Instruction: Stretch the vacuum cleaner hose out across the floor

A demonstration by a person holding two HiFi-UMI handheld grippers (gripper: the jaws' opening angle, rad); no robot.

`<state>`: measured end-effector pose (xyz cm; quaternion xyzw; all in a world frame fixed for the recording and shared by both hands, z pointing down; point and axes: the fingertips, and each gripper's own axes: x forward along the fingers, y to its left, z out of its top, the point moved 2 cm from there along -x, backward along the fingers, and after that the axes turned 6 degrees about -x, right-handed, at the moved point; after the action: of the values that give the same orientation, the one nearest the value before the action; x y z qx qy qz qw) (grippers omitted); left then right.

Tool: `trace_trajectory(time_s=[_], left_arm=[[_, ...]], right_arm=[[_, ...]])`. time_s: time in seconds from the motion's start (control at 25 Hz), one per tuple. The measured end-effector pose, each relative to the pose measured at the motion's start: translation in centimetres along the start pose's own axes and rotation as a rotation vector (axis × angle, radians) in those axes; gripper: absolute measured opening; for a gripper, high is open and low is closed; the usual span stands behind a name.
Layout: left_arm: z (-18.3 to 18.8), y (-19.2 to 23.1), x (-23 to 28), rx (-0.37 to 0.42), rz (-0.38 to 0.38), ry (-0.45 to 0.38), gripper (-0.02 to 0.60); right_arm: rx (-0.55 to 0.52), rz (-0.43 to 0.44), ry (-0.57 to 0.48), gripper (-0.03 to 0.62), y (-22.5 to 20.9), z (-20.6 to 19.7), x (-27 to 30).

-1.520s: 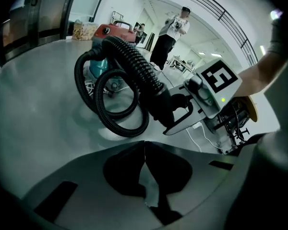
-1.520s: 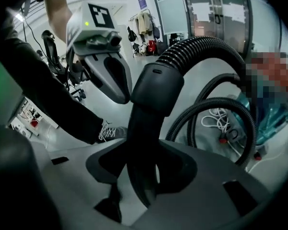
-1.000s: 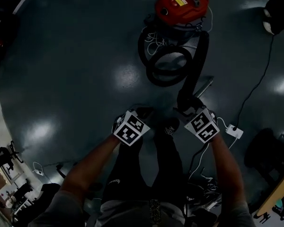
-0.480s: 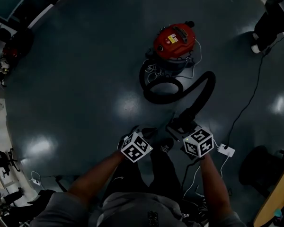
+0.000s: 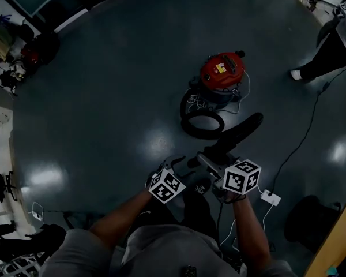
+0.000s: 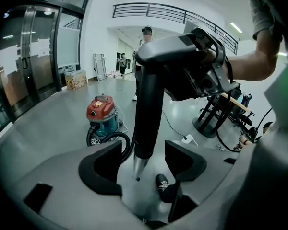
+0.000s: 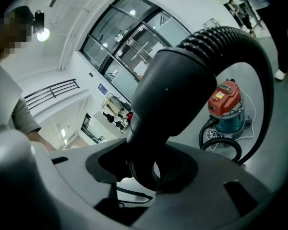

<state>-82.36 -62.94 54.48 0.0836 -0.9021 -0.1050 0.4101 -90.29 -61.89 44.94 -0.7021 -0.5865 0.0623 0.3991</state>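
Within the last second the left gripper [image 6: 143,164] has let go: its jaws have just been opening and now stand wide, with the wand tube [image 6: 146,109] hanging between them, touching neither pad. The right gripper [image 7: 144,169] stays partly closed on the hose handle [image 7: 173,95] and carries it alone. Both grippers have come up off the floor [image 5: 104,97], and the vacuum cleaner [image 5: 221,74] sits farther off than 1 second ago.

The hose [image 5: 242,128] rises from a loop that is still coiled beside the canister, so the stretch has only begun. A white cord [image 5: 242,97] is tangled at the canister. A power strip [image 5: 270,198] and its black cable [image 5: 303,137] lie near the right foot, and a person [image 5: 328,53] stands far right.
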Motion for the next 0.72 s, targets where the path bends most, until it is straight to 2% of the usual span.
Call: trace_trajectory(time_s=[0.12,0.32,0.36,0.48,0.72], left_arm=[[0.3,0.7,-1.8,0.011,-0.001,-0.044,0.270],[1.1,2.4,-5.9,0.104,-0.030,-0.117,0.267],[1.4,2.7,-7.0,0.120,-0.030,-0.140,0.253],[1.5,3.3,-10.2,0.207,-0.024,-0.179,0.153],[2.1,4.7,-15.4,0.297,-0.078,-0.246,0.149]], right_arm=[[0.011,0.017,-0.031,0.173,3.5,1.3,0.9],[0.050,-0.020,-0.096,0.173,8.6,3.2,2.5],[0.061,-0.031,-0.106,0.173,9.4,3.4,2.7],[0.100,-0.058,-0.146,0.174,11.6,3.9,3.6],[0.155,-0.136,-0.256,0.181,14.6,5.1,4.3]])
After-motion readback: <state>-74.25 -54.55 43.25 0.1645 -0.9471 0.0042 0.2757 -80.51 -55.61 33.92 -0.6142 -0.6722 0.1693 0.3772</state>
